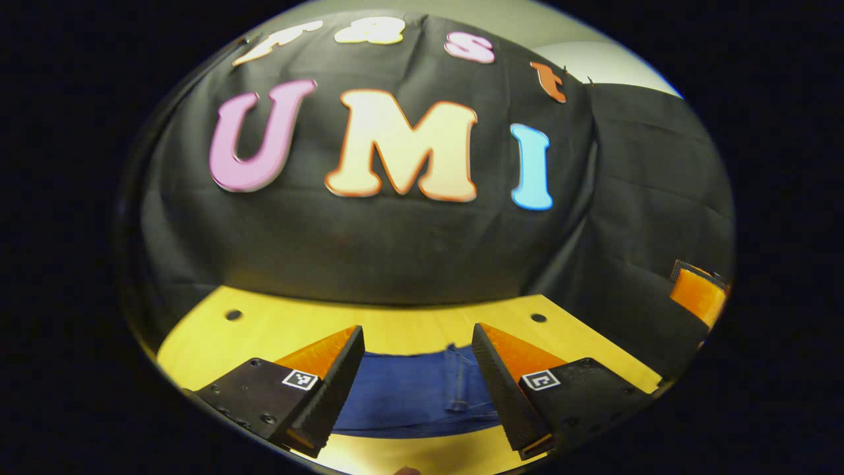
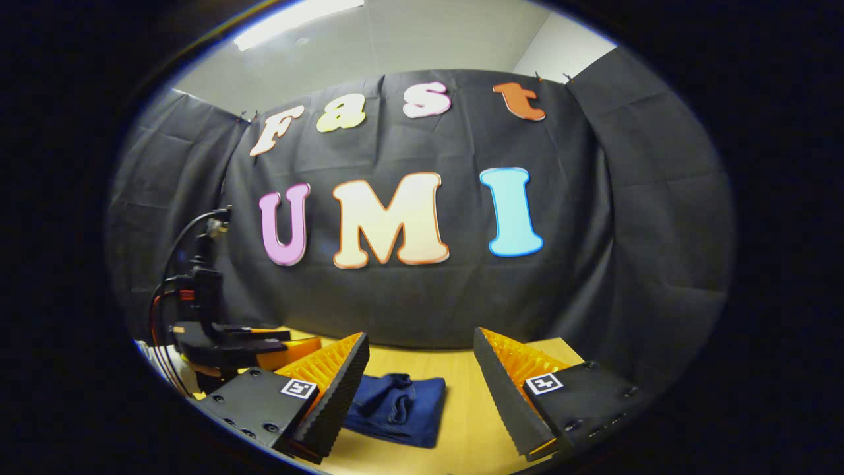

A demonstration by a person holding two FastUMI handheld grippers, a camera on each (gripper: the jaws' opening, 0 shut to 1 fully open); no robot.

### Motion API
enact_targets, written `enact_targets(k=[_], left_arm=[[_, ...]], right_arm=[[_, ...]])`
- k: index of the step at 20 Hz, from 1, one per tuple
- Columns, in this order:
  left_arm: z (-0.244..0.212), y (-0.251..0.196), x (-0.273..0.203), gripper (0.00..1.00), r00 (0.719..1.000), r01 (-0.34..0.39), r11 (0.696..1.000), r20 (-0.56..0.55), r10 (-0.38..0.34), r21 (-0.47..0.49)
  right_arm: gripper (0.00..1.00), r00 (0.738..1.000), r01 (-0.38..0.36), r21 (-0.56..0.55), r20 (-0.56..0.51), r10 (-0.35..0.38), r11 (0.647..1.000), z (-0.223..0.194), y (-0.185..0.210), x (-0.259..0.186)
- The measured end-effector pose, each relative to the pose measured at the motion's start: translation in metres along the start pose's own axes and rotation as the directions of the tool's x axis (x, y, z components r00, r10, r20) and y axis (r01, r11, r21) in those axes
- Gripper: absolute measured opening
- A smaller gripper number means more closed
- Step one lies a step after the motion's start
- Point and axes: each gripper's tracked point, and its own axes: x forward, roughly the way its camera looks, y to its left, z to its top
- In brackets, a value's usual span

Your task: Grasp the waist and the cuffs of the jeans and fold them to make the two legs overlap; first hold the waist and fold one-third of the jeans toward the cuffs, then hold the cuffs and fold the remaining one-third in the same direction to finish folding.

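Dark blue jeans (image 1: 412, 396) lie flat on the yellow wooden table (image 1: 409, 326), seen between and below the fingers of my left gripper (image 1: 419, 349), which is open and held above them. In the right gripper view the jeans (image 2: 395, 406) appear as a folded bundle on the table (image 2: 461, 422), just left of centre. My right gripper (image 2: 422, 359) is open and empty, above and a little to the right of the bundle. The left gripper (image 2: 264, 346) with its cables shows at the left of the right gripper view. An orange finger of the right gripper (image 1: 699, 293) shows at the right edge of the left gripper view.
The black cloth wall (image 1: 395, 251) rises right behind the table's far edge. Two small holes (image 1: 233, 315) are set in the tabletop near the back. Cables (image 2: 168, 277) loop up from the left gripper.
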Motion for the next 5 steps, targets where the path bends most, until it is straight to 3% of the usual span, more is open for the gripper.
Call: enact_targets(k=[5], left_arm=[[0.039, 0.051, -0.074, 0.94, 0.983, -0.145, 0.985, 0.124, 0.132, 0.098]], right_arm=[[0.99, 0.995, 0.009, 0.018, 0.1, -0.011, 1.0, 0.036, 0.045, -0.008]])
